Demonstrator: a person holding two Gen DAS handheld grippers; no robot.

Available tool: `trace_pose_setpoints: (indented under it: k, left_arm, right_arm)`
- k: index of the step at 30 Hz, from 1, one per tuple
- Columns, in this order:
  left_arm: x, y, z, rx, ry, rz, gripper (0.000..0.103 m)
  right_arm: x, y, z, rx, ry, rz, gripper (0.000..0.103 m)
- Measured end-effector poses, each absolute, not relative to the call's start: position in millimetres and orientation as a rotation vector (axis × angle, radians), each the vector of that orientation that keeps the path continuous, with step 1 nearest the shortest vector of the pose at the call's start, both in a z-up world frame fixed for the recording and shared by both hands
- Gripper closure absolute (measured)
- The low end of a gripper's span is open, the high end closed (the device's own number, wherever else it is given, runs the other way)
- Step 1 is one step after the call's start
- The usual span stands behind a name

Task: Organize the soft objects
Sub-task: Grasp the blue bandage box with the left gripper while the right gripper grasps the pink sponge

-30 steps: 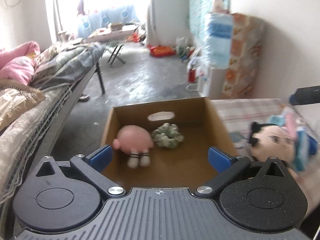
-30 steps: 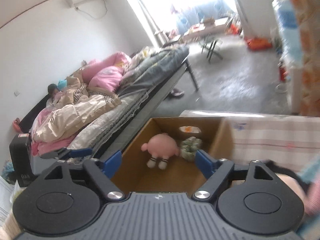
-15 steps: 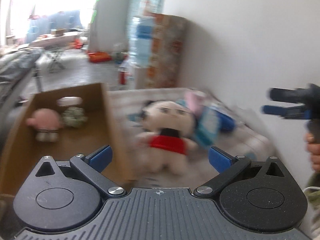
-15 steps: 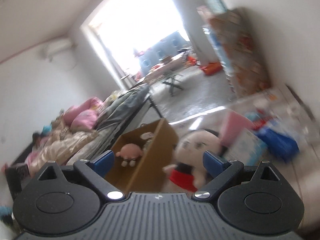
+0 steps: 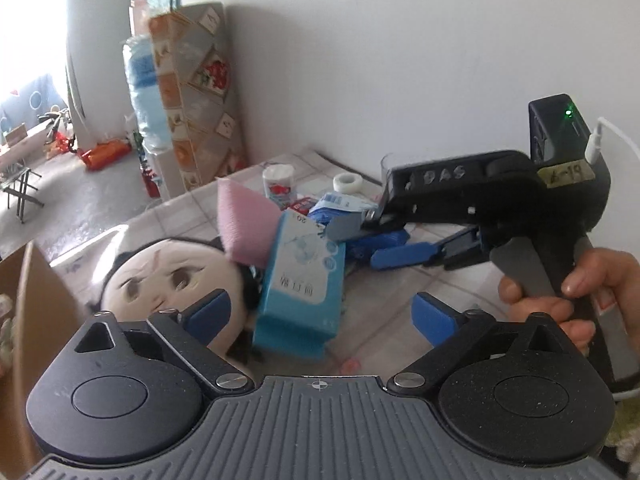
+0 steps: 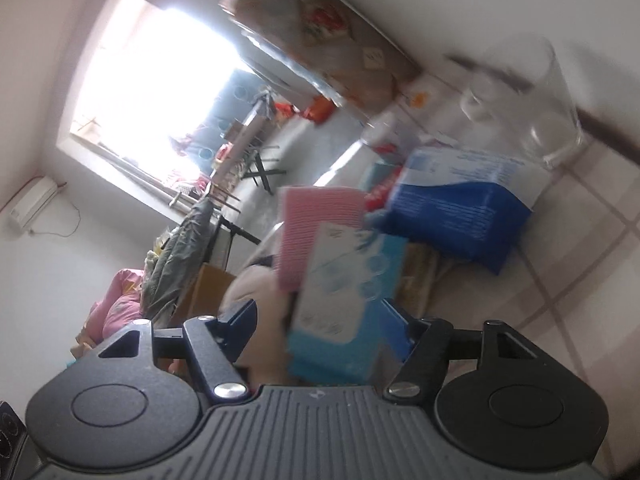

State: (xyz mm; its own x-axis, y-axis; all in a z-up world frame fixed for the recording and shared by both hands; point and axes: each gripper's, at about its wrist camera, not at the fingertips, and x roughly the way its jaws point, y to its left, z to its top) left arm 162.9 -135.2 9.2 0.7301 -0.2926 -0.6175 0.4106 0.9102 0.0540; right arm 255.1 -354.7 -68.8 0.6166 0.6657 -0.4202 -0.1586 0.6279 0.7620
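Cardboard box [image 5: 24, 292] at far left edge, on your left. Plush doll [image 5: 168, 276], pale face with dark hair, lies just right of box on checked tabletop [image 5: 400, 292]. Pink sponge [image 5: 244, 220] and light-blue tissue pack [image 5: 304, 280] lean against doll's head.

Your left gripper [image 5: 316, 312]: jaws wide, closing slightly, nothing gripped, above pack.

Your right gripper [image 6: 320, 320]: jaws closing, tissue pack [image 6: 344, 300] between; contact unclear in blur.

Half second ago doll's red outfit showed; now only head visible, right gripper much nearer pile.
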Motion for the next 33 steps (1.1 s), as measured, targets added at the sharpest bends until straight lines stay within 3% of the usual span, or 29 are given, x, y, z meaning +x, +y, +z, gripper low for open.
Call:
trace_pose_setpoints:
  k: [8,18,33]
  left_arm:
    - [220,-166,-25,0.338,0.749,-0.342,0.018]
    - [230,-185,-46,0.476,0.777,-0.309,0.027]
    - [229,-189,-46,0.473,0.816,-0.312,0.025]
  right_arm:
    - [293,-359,-123,0.876,0.882,0.610,0.040]
    - [301,-357,-130,0.898,0.880,0.669,0.041]
    - [282,-376,-124,0.911,0.826,0.676,0.050]
